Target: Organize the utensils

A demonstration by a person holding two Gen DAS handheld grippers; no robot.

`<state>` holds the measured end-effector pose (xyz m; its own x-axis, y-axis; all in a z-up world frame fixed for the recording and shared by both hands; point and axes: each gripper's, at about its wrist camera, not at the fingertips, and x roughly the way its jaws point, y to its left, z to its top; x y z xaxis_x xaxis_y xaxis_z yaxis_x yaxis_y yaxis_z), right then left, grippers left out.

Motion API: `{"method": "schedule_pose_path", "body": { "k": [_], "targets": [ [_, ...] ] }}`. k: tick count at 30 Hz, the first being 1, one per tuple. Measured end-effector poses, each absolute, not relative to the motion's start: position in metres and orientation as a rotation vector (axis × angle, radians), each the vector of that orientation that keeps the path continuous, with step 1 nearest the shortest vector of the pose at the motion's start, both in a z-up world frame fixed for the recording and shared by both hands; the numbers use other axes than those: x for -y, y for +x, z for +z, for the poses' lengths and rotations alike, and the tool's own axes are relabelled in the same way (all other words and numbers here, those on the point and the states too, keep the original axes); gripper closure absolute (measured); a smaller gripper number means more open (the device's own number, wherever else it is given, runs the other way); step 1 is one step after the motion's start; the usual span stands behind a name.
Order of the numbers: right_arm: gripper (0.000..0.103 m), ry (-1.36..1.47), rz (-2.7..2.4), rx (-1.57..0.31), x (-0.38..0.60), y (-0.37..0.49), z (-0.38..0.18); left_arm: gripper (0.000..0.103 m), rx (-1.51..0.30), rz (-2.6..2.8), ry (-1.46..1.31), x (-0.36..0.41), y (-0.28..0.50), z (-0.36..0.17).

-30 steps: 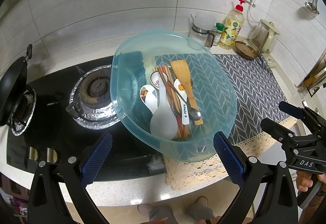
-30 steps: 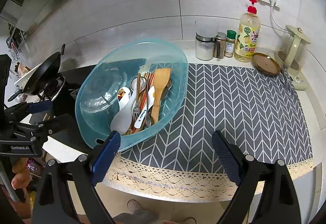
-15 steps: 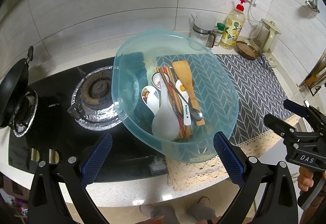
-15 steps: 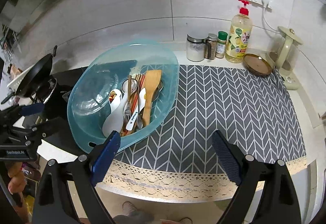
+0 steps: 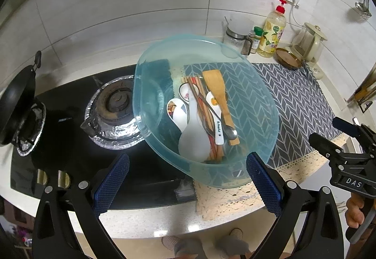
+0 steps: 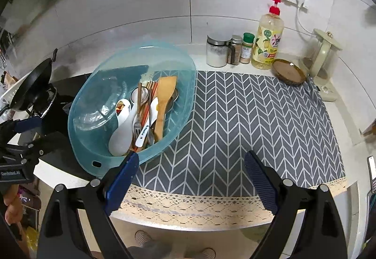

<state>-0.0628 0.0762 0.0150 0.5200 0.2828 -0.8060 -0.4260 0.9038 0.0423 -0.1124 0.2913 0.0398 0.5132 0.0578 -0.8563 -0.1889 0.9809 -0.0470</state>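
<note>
A clear blue plastic basin (image 5: 256,103) (image 6: 98,99) rests tilted, half on the stove and half on the grey chevron mat (image 6: 246,117). It holds a pile of utensils: a wooden spatula (image 5: 219,99) (image 6: 163,103), a white rice paddle (image 5: 193,134) (image 6: 122,134), ceramic spoons (image 5: 177,113), chopsticks, a metal spoon and a fork (image 6: 137,123). My left gripper (image 5: 188,179) is open just in front of the basin's near rim. My right gripper (image 6: 191,175) is open above the mat's front edge, right of the basin. Both are empty.
A black gas stove (image 5: 70,122) with a foil-lined burner (image 5: 115,106) and a black pan (image 5: 16,103) lies to the left. Spice jars (image 6: 235,49), a soap bottle (image 6: 268,42), a wooden lid (image 6: 289,70) and a kettle (image 6: 325,54) line the back wall.
The right gripper has drifted right and slightly back, so the basin sits further left in its view. The left gripper has barely moved. Both stay open.
</note>
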Motion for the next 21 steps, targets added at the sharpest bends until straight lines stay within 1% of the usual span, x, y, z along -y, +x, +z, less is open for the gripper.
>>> {"method": "schedule_pose_path", "body": {
  "k": [21],
  "targets": [
    [0.015, -0.159, 0.469, -0.953, -0.0775, -0.0609, 0.013, 0.004, -1.046, 0.178, -0.136, -0.2941, -0.111, 0.0365]
  ]
}}
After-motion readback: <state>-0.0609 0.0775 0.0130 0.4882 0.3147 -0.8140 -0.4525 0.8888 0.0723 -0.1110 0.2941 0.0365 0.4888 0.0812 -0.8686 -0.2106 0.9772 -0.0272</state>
